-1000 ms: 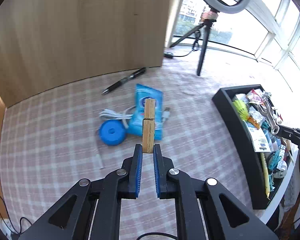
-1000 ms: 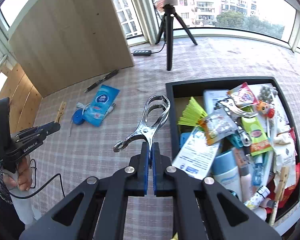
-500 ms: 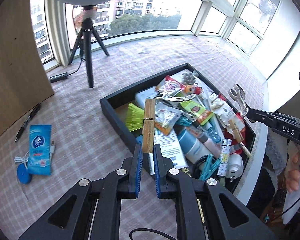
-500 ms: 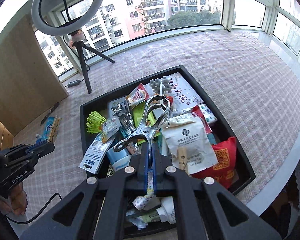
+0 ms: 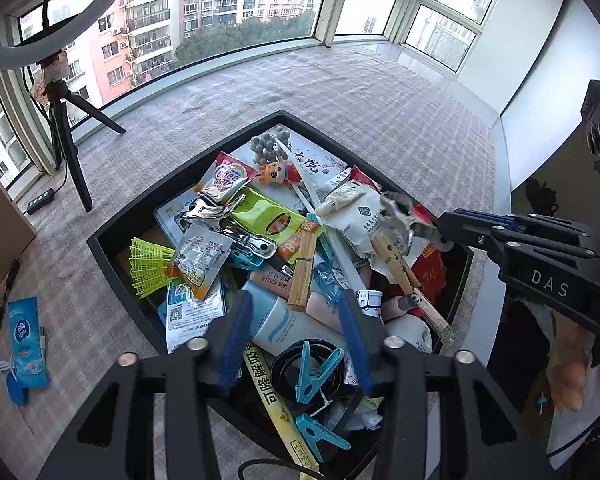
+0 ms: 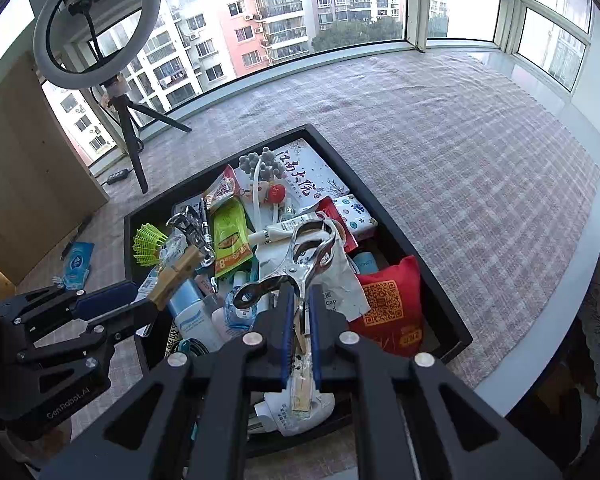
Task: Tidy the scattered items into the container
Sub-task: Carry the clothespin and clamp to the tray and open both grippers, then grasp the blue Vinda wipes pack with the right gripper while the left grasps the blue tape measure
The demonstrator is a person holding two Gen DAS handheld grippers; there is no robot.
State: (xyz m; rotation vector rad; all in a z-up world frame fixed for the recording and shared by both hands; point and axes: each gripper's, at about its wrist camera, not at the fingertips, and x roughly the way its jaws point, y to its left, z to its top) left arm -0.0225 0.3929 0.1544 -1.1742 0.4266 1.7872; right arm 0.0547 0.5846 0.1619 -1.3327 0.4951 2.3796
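Note:
The black tray (image 5: 116, 256) is heaped with packets, tubes and clips. My left gripper (image 5: 294, 298) hovers over its near side with jaws opening wide. The wooden clothespin (image 5: 304, 272) lies just beyond the blue pads, free of them. It also shows at the left gripper's (image 6: 146, 300) tip in the right wrist view, as the clothespin (image 6: 176, 272). My right gripper (image 6: 301, 294) is over the tray's (image 6: 440, 288) middle, jaws opening. The metal clip (image 6: 300, 256) stands between the pads with gaps on both sides. From the left wrist view the right gripper (image 5: 444, 224) has the metal clip (image 5: 400, 216) at its tip.
On the checked cloth left of the tray lie a blue tissue pack (image 5: 26, 344) and a black pen (image 5: 6, 296). A ring-light tripod (image 5: 66, 148) stands behind, beside a wooden board (image 6: 24, 184). The table edge runs close past the tray on the right.
Both grippers swung from the cloth to above the tray. Both sets of jaws went from shut to parted. The clothespin left the left pads.

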